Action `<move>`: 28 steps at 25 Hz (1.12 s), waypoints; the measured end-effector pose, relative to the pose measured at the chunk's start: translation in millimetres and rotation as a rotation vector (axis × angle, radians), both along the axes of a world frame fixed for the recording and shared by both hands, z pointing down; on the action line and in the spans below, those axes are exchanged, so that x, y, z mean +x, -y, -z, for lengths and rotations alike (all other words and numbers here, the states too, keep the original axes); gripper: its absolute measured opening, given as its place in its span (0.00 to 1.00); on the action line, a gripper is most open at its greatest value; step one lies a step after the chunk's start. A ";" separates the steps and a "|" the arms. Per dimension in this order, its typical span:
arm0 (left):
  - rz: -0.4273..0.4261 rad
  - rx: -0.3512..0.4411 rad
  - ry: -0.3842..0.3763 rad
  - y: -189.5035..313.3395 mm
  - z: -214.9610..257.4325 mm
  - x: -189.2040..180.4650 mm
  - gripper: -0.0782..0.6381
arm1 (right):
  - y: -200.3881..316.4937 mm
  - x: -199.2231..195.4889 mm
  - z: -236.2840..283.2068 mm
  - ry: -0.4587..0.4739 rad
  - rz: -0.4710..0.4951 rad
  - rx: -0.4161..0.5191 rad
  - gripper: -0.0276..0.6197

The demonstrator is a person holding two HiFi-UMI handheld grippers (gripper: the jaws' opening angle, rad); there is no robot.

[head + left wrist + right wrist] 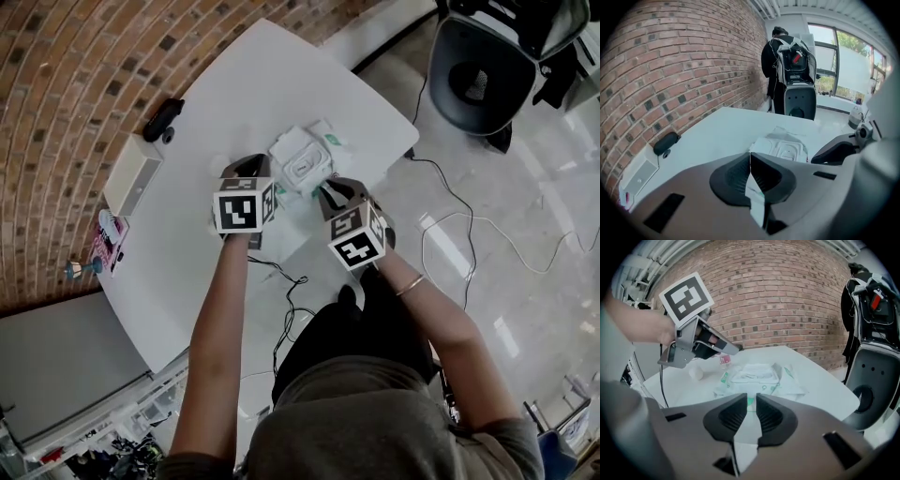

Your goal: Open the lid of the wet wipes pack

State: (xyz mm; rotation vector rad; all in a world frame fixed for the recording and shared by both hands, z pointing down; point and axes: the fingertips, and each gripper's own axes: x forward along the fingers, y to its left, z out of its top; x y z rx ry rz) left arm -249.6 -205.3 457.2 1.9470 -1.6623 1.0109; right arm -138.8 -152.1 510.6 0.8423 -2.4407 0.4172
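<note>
Your left claw (750,157) is pinched to a hairline, pads together, with no catch between them that can be made out; your right claw (750,401) stands narrowly parted, a sliver of green wrapper showing in the gap, the pads not seeming to press on it. Just past both tips the wet wipes pack (754,376) lies flat on the white tabletop (281,75), its lid (787,151) facing up and apparently down; the head view puts the pack between the two claws, each tip just beside it. From the right claw the pack sits dead ahead and broadside, its long axis running across your line of reach; from the left claw it lies ahead and off to the right, so that claw looks roughly along its length from one end. The right claw looks the squarer to the lid, the left better placed to pin the wrapper; which edge of the lid lifts is too small to tell. Farther off, a black case (665,143) rests near the brick wall; a person (780,70) stands at the back by the window.
</note>
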 end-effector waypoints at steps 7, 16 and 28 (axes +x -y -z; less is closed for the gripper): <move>0.068 0.060 -0.069 -17.9 7.8 -6.3 0.14 | 1.0 5.7 20.9 0.036 -0.021 0.001 0.13; 0.129 0.155 -0.140 -40.9 24.7 -4.5 0.14 | 3.6 20.0 42.2 0.064 -0.070 0.020 0.05; 0.193 0.237 -0.200 -73.4 33.8 -6.8 0.14 | 0.8 20.8 76.0 0.109 -0.057 0.063 0.05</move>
